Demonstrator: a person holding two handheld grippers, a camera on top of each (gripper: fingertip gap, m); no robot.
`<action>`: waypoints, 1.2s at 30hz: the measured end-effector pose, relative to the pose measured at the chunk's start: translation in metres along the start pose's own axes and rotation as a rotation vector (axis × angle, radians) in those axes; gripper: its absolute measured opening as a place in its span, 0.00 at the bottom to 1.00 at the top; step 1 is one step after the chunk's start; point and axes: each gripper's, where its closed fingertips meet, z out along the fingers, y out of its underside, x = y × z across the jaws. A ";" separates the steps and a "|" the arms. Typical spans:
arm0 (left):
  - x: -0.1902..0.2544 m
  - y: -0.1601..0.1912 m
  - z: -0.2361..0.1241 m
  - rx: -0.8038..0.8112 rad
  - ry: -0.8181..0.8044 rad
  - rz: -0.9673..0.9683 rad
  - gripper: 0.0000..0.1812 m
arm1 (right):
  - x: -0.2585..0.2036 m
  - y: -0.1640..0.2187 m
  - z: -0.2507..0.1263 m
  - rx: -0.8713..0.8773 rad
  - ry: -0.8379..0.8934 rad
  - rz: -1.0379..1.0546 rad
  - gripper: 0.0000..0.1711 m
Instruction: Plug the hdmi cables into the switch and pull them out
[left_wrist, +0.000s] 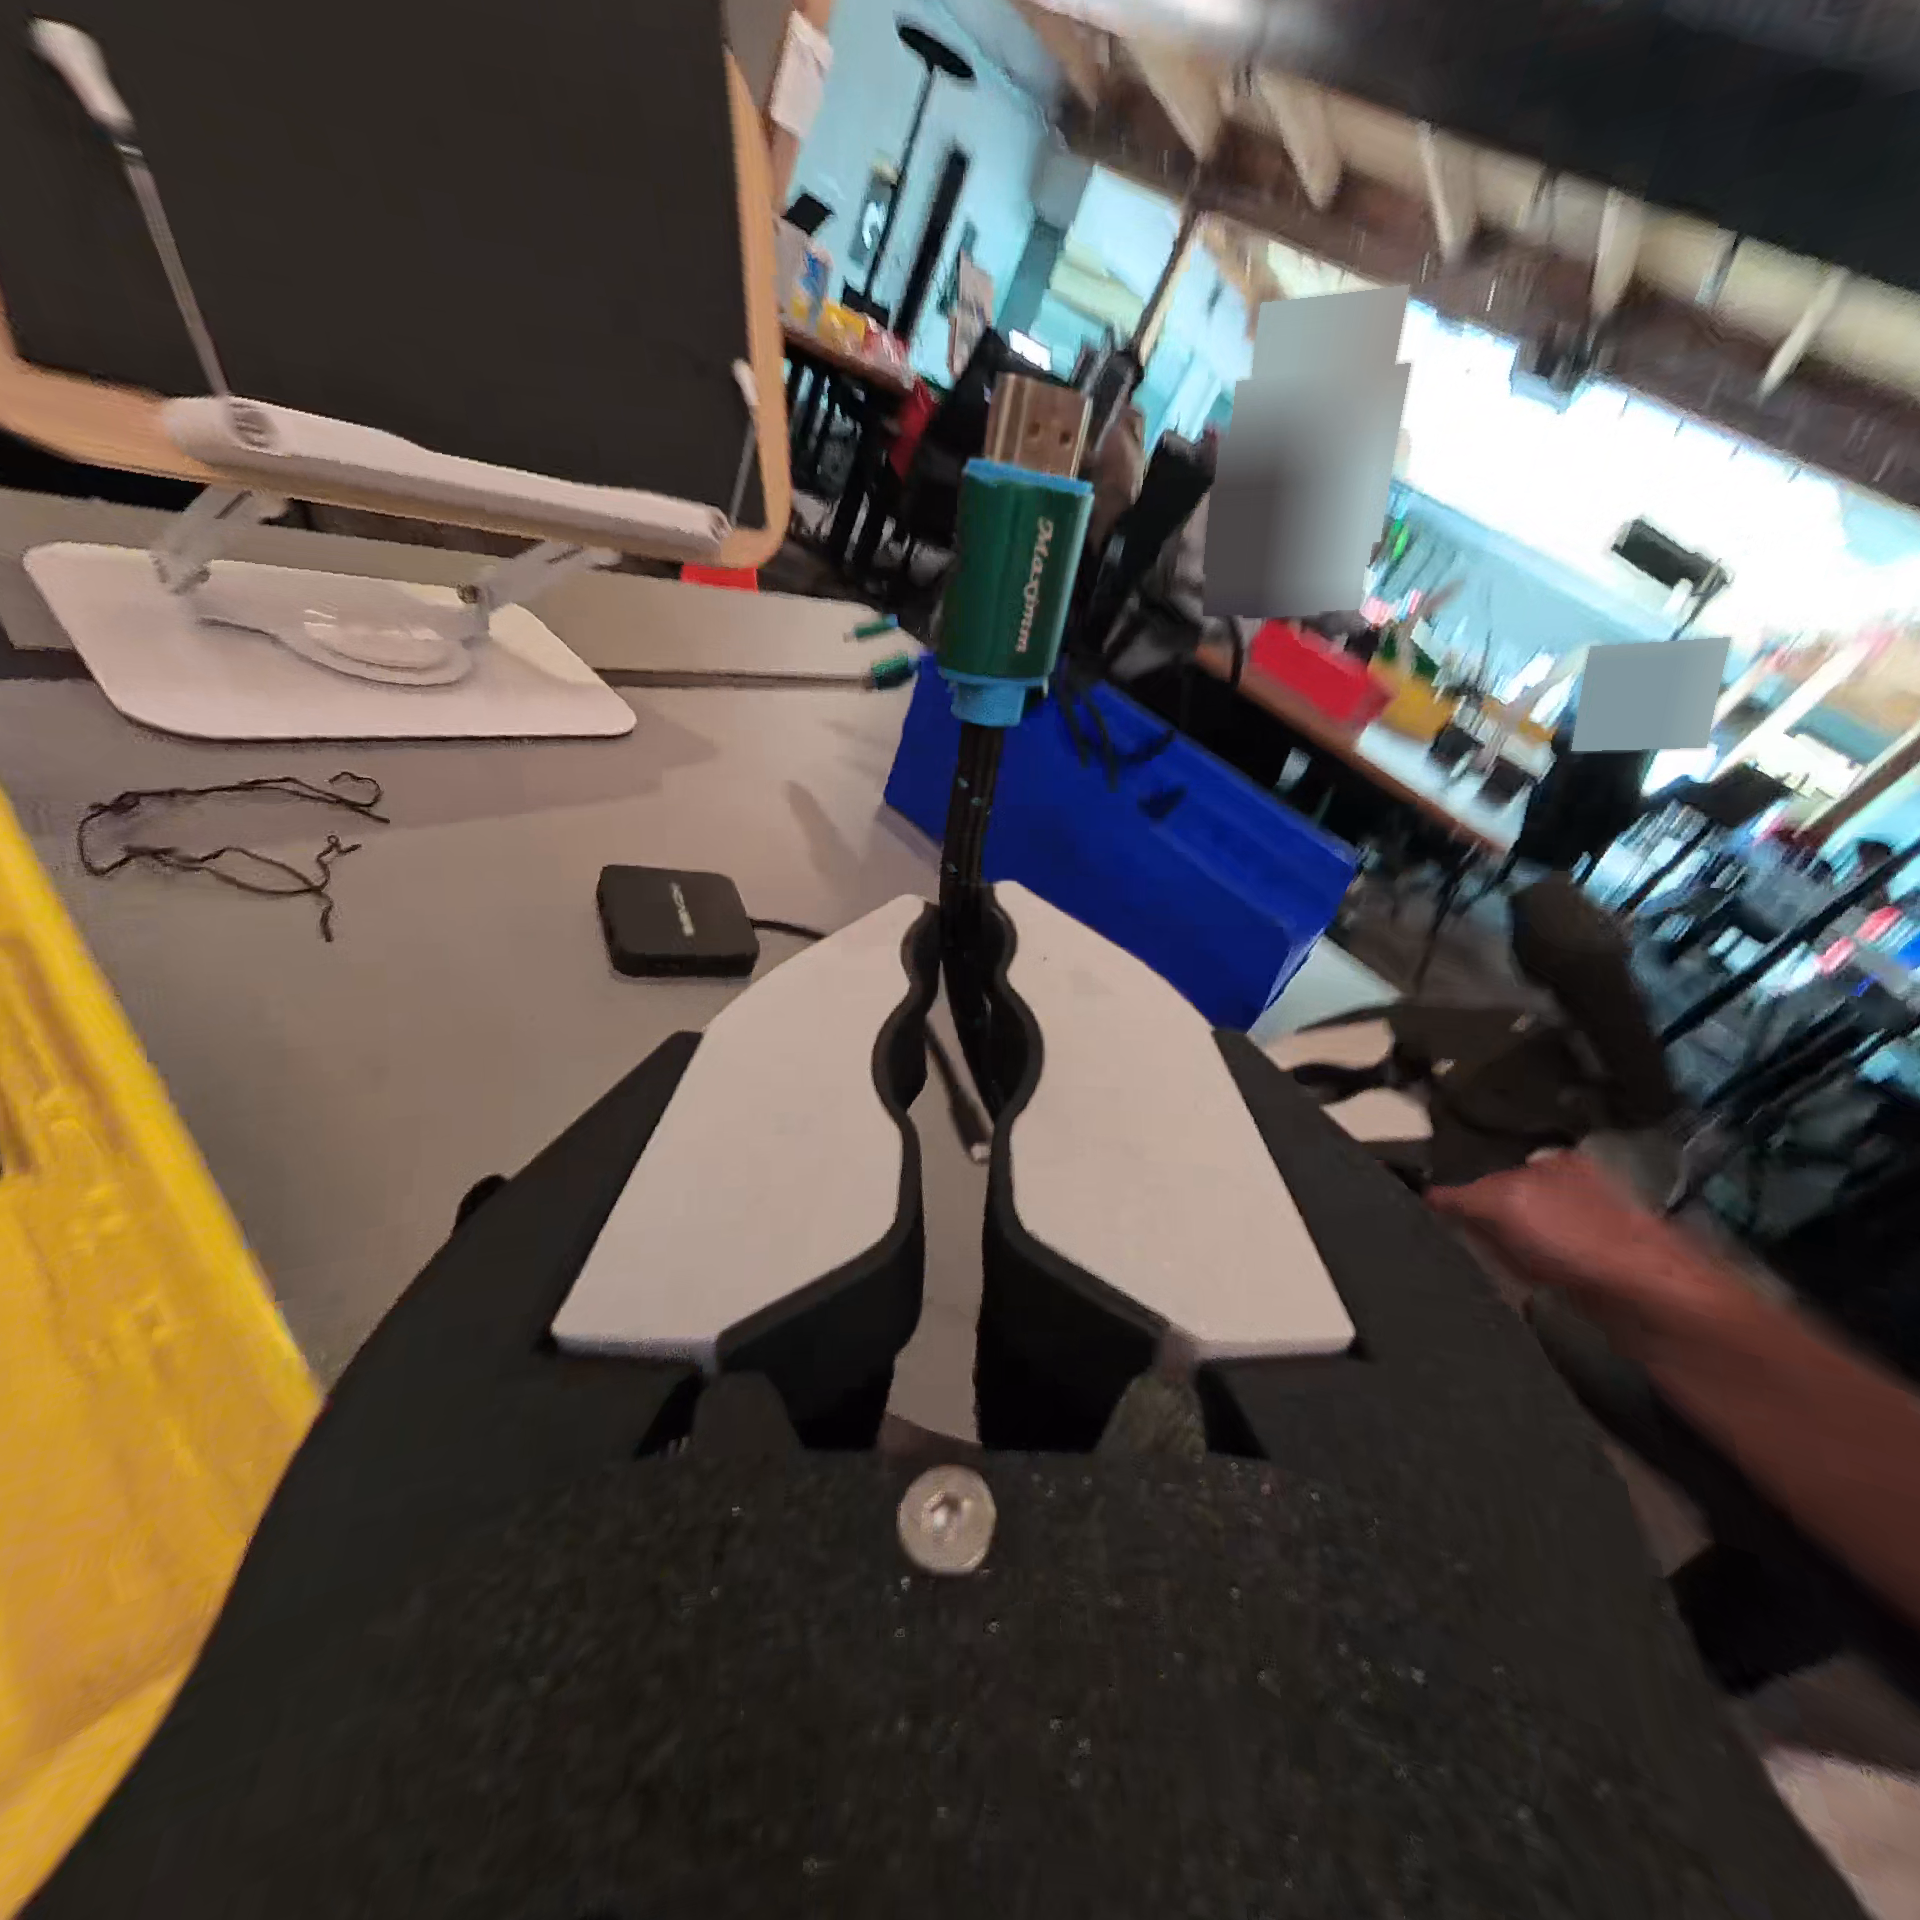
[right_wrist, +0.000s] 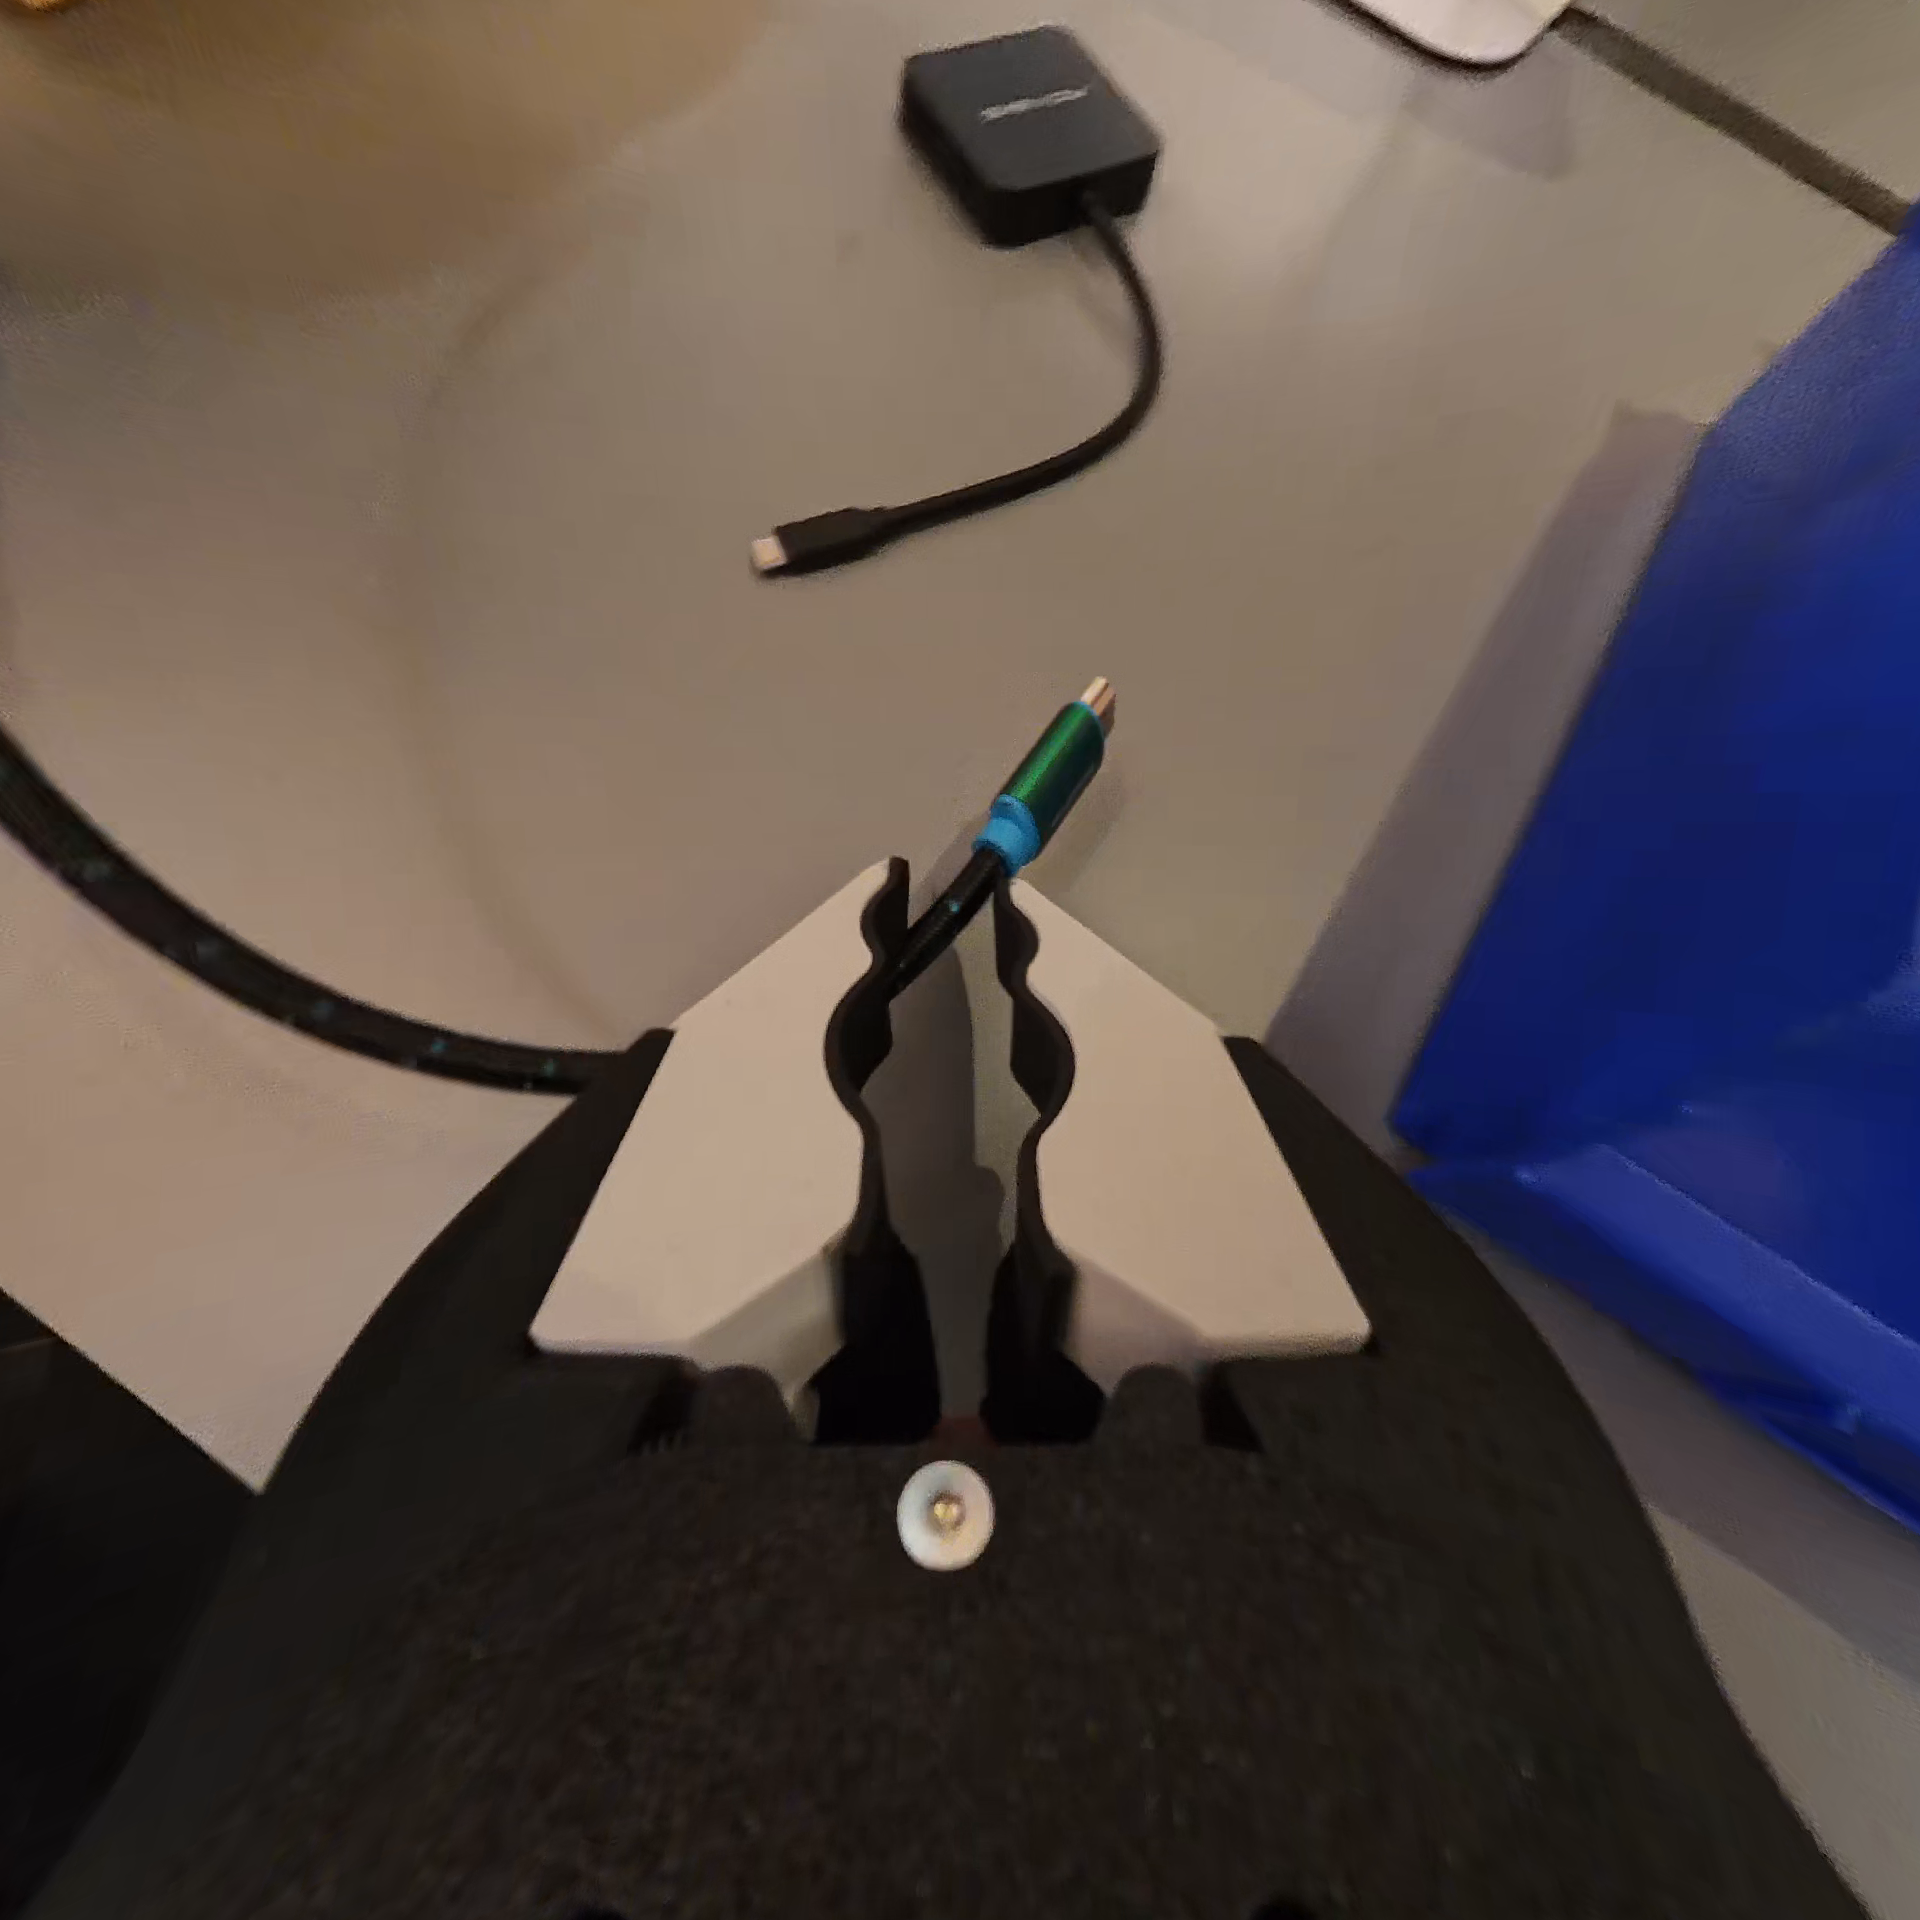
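Observation:
My left gripper (left_wrist: 961, 914) is shut on a black braided hdmi cable (left_wrist: 961, 831). Its green plug (left_wrist: 1008, 582) with blue collars stands upright above the fingertips, metal end up. The black square switch (left_wrist: 677, 920) lies on the grey table to the left of it. In the right wrist view, my right gripper (right_wrist: 945, 883) is closed narrowly on another braided hdmi cable (right_wrist: 935, 935), which crosses slantwise between the tips. That green plug (right_wrist: 1049, 769) points up and right, just above the table. The switch (right_wrist: 1023, 130) lies farther ahead, with nothing plugged into the sides that show.
The switch's own thin lead ends in a small plug (right_wrist: 774, 551) on the table. A blue bin (right_wrist: 1714, 831) stands at the right, a yellow crate (left_wrist: 104, 1247) at the left. A white laptop stand (left_wrist: 312, 655) and a loose black string (left_wrist: 218, 842) lie beyond. There is about 25 centimeters between the tips of the two grippers. Both grippers' tips are roughly 25 centimeters from the switch (right_wrist: 1023, 130). Look for it in the left wrist view (left_wrist: 708, 922) too.

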 end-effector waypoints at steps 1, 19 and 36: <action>-0.004 -0.009 -0.006 0.032 0.013 -0.069 0.03 | 0.004 -0.003 -0.003 0.021 -0.009 0.031 0.09; 0.061 0.016 0.000 -0.142 0.387 -0.057 0.03 | -0.049 -0.071 -0.037 0.379 -0.294 0.023 0.20; 0.062 0.057 -0.017 -0.306 -0.565 1.677 0.03 | -0.095 -0.114 -0.057 0.413 -0.692 0.303 0.33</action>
